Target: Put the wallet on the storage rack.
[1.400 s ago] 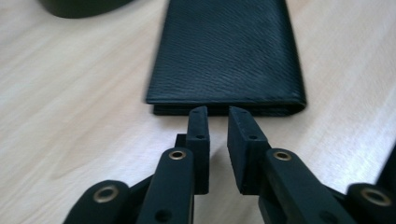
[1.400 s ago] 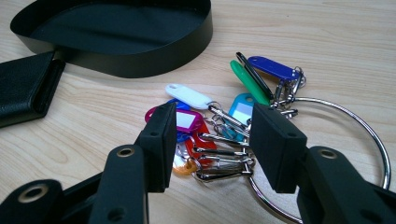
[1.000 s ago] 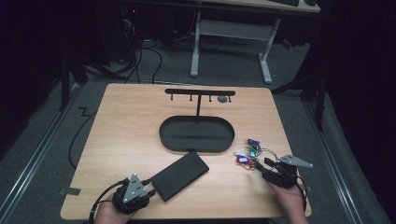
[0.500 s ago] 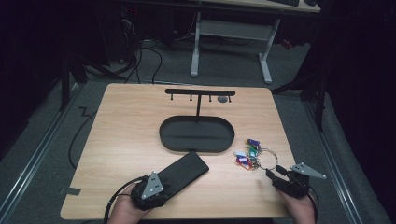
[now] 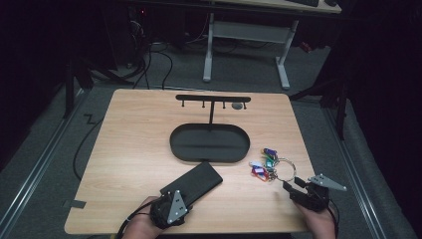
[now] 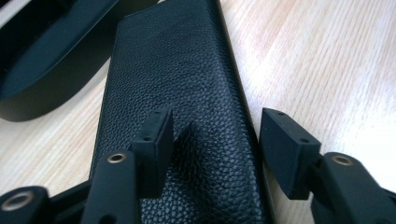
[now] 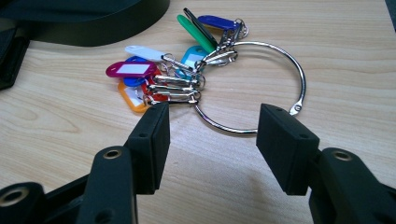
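Note:
A black leather case [image 5: 193, 181] lies flat near the table's front, just before a black oval tray [image 5: 209, 144]. My left gripper [image 5: 168, 198] is open at the case's near end. In the left gripper view, one jaw hovers over the case [image 6: 173, 84] and the other stands beside its right edge, the left gripper [image 6: 215, 135] holding nothing. A metal key ring [image 5: 278, 168] with several coloured tags lies at the right. My right gripper [image 5: 292, 187] is open just short of it. In the right gripper view, the key ring [image 7: 285, 60] lies beyond the open right gripper [image 7: 212, 135].
A T-shaped hook rack [image 5: 213, 98] rises from the tray's back, with a small grey object [image 5: 238, 106] beside its right end. Bare wood stretches across the table's left half [image 5: 129, 149]. The table's front edge runs just under both hands.
My left gripper has slid right to the case's near end. My right gripper has drawn slightly back and to the right, away from the key ring. Case and keys have not moved.

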`<state>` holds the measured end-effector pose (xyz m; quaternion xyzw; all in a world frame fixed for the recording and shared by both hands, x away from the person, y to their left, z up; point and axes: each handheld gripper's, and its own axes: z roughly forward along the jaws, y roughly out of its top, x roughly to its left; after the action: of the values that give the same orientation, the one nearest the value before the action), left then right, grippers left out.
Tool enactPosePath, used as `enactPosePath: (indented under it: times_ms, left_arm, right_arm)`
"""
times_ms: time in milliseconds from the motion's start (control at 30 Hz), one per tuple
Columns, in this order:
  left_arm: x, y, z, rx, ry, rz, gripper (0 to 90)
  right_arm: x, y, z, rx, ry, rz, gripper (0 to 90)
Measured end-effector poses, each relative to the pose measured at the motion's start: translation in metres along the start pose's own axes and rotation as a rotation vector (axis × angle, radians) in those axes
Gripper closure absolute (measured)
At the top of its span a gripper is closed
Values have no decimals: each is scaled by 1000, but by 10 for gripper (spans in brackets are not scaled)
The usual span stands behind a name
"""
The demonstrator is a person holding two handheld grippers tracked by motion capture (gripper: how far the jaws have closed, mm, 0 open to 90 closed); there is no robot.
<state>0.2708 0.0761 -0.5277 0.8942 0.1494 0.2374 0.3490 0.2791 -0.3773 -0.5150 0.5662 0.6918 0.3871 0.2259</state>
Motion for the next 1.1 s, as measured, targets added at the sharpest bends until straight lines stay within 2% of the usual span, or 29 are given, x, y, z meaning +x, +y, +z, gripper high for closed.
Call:
enactPosePath:
  times_ms: [33, 233, 400, 467, 633, 800, 1100]
  left_arm:
    - [-4, 0, 0, 3, 35, 28, 479]
    - [-5, -2, -1, -10, 39, 62, 560]
    - [-5, -3, -2, -17, 36, 58, 635]
    - [-3, -3, -3, -24, 25, 48, 646]
    - [-2, -3, -5, -27, 25, 46, 691]
    - [-1, -3, -7, -32, 29, 42, 718]
    - [6, -3, -17, -86, 23, -31, 783]
  right_arm:
    - [1, 1, 1, 1, 4, -1, 448]
    - [3, 3, 5, 3, 14, -3, 448]
    - [3, 4, 6, 0, 20, -7, 448]
    - [3, 4, 5, 1, 20, -2, 448]
    - [2, 4, 4, -6, 22, -4, 448]
    - [0, 3, 3, -7, 23, 13, 449]
    - [1, 3, 3, -11, 20, 15, 450]
